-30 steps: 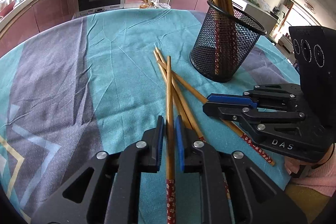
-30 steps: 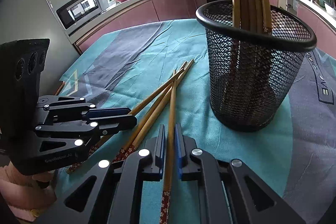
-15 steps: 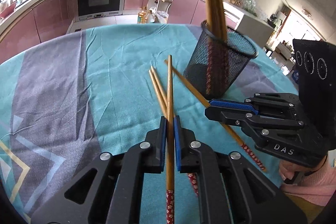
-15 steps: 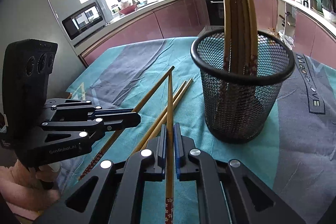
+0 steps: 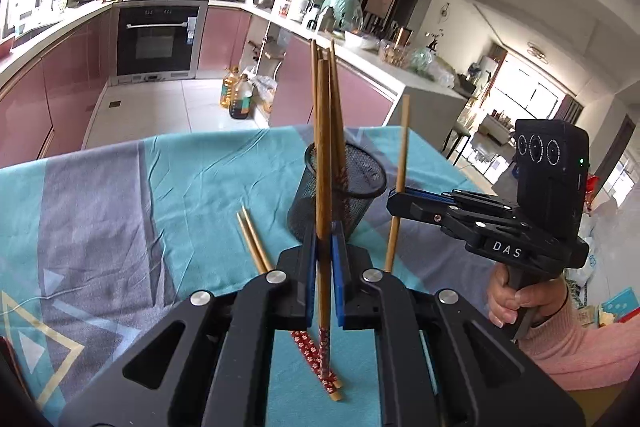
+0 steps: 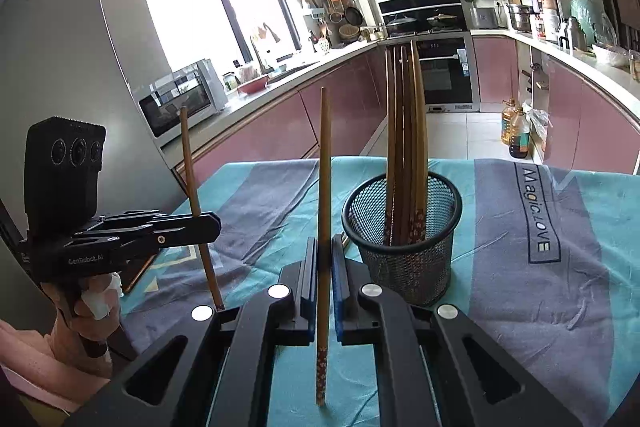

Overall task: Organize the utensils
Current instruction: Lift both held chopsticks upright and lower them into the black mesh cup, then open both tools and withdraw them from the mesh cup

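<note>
My left gripper (image 5: 323, 237) is shut on a wooden chopstick (image 5: 323, 155) with a red flowered end, held steeply above the table. My right gripper (image 6: 324, 247) is shut on a second chopstick (image 6: 324, 163), also near upright. Each gripper shows in the other's view: the right gripper (image 5: 394, 197) with its chopstick (image 5: 403, 139), and the left gripper (image 6: 214, 223) with its chopstick (image 6: 189, 163). A black mesh cup (image 6: 404, 259) holds several chopsticks (image 6: 406, 115) and stands just beyond both grippers. Two chopsticks (image 5: 254, 245) lie on the cloth beside the mesh cup (image 5: 360, 183).
The table wears a teal and grey cloth (image 6: 540, 307); its far edge drops to a tiled kitchen floor with oil bottles (image 6: 516, 131). Pink cabinets, an oven (image 5: 158, 43) and a microwave (image 6: 180, 103) stand behind. A person's hands in pink sleeves (image 5: 560, 339) hold the grippers.
Both grippers closed fully on their chopsticks and rose off the cloth with them. The views tilted up, so the cup and table now sit lower and farther.
</note>
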